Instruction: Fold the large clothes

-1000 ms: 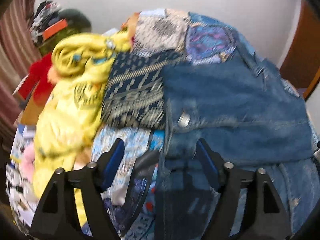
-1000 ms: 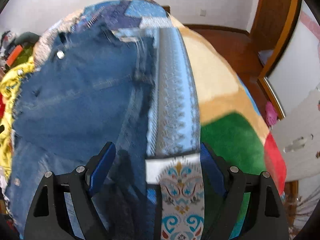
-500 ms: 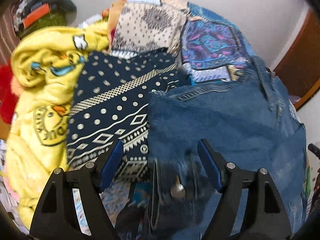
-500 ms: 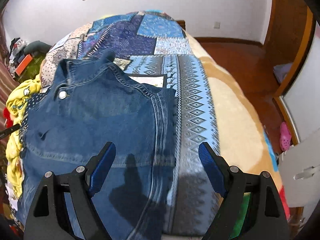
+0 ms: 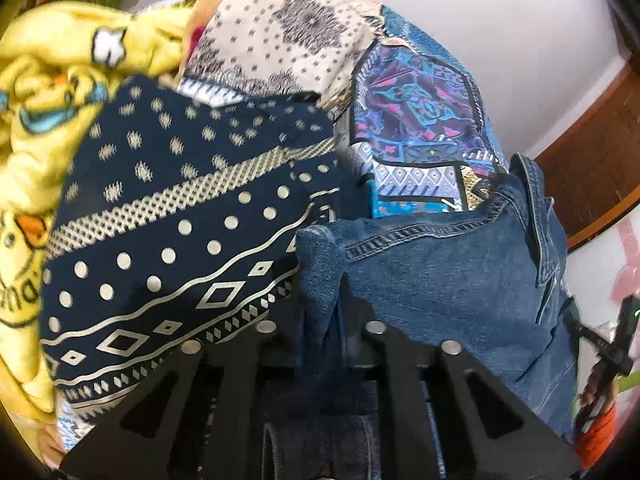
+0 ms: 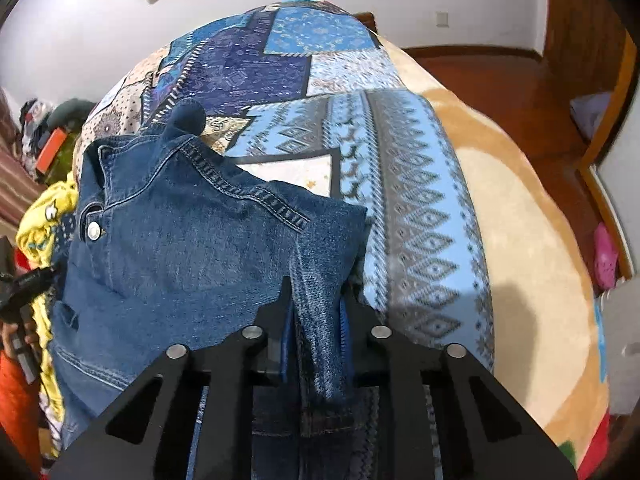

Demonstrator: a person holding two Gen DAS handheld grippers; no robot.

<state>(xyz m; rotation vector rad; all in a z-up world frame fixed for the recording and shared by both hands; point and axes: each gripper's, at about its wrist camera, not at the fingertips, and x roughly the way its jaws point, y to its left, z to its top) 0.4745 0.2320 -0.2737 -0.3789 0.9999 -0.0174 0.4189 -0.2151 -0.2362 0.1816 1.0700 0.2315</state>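
Observation:
A blue denim jacket (image 6: 168,248) lies spread on a patchwork bedspread (image 6: 400,184), collar toward the far end, with a metal button (image 6: 93,231) near the collar. My right gripper (image 6: 316,320) is shut on the jacket's right shoulder corner. My left gripper (image 5: 320,328) is shut on the jacket's left shoulder corner (image 5: 320,248). The jacket (image 5: 440,280) fills the right of the left wrist view. Denim bunches between both pairs of fingers.
A navy patterned cloth (image 5: 180,220) and a yellow duck-print garment (image 5: 40,92) lie left of the jacket. A beige blanket (image 6: 520,220) covers the bed's right side. Wooden floor (image 6: 500,80) and a door frame lie to the right. The other hand-held gripper (image 5: 612,344) shows at far right.
Both grippers were open over the jacket. They moved forward to the shoulder corners and shut on the denim, which now bunches between the fingers.

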